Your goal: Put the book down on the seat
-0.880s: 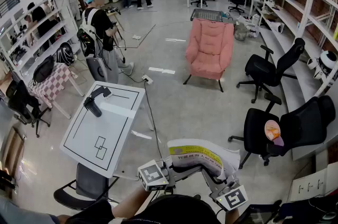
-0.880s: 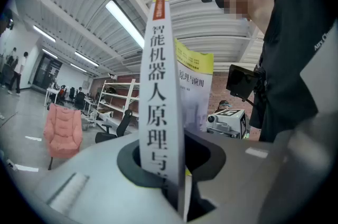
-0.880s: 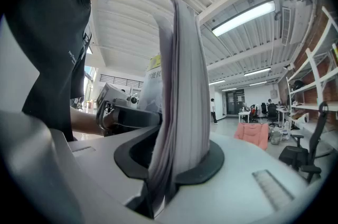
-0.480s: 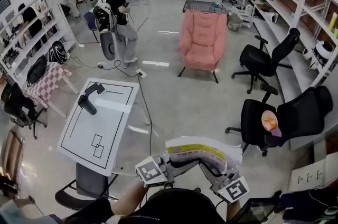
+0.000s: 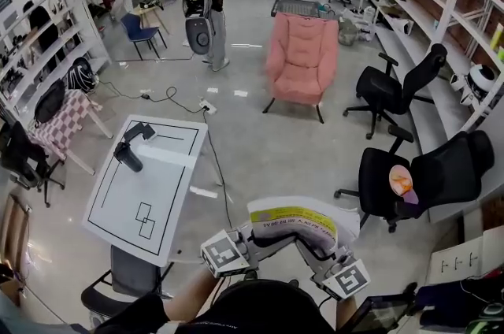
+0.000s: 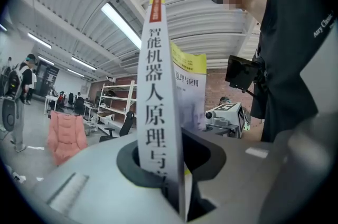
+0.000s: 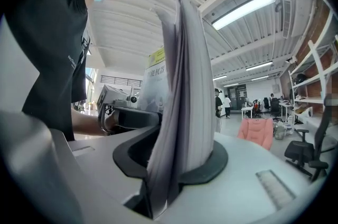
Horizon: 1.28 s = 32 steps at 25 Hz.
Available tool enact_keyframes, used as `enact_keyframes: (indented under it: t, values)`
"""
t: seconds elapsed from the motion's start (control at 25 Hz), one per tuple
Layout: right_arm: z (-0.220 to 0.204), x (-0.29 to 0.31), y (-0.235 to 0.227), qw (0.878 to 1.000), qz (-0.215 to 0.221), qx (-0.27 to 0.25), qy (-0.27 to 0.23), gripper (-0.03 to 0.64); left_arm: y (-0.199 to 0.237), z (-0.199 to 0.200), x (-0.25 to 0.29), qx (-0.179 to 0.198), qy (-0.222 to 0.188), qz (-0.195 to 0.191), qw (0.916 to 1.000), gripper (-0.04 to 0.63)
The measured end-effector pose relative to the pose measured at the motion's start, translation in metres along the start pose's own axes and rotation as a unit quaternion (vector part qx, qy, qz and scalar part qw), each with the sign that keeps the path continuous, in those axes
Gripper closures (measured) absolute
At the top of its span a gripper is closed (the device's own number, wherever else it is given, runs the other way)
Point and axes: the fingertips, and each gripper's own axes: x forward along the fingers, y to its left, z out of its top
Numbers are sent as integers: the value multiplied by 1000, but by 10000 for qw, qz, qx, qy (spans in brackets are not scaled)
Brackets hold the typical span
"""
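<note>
The fingers (image 5: 256,240) of the left gripper (image 5: 266,235) and those of the right gripper (image 5: 315,249) pinched the book (image 5: 293,220) from opposite sides in the head view. They held it in the air close in front of the person, with its yellow-banded cover facing up. A white table (image 5: 150,198) stood to the left with a black handheld device (image 5: 130,147) lying on it. A pink armchair (image 5: 303,57) stood well ahead across bare floor, well apart from the book. To the right was a black office chair (image 5: 453,175) with an orange-and-pink object (image 5: 402,184) on its seat.

In the left gripper view, the jaws were pressed onto the lower end of the book's white spine. The spine stood upright between the dark pads, printed with black characters. The right gripper showed beyond the cover, near the person's dark shirt.

In the right gripper view, the jaws were clamped on the book's page edge. The grey pages bulged slightly above the grip. The left gripper showed past the book on the far side, and the armchair sat small in the distance to the right.
</note>
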Motion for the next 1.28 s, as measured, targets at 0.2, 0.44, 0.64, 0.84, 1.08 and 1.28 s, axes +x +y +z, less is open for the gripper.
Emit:
enact_keyframes:
  t: [0.2,0.44,0.64,0.84,1.08,1.28]
  values:
    - [3,25,6,9997,-111,200,-8,497,17,3,-19,-95,85,9,9999,511]
    - [0,41,0,9996,-236,91,99,497,36,0,-22,-200,75,-57,9998,511]
    - [-12,47,-26,9995,-207,206,129,498,55,-13,-3,-167,156,63,9997,511]
    - [-20,43,-78,9993,-158,328,65,500,79,-23,43,-222,353,253,9988,508]
    - [-20,28,-143,9983,34,571,106,496,101,-23,106,-161,552,401,9975,506]
    - [-23,32,-178,9983,139,559,75,495,122,-19,133,-96,590,463,9971,506]
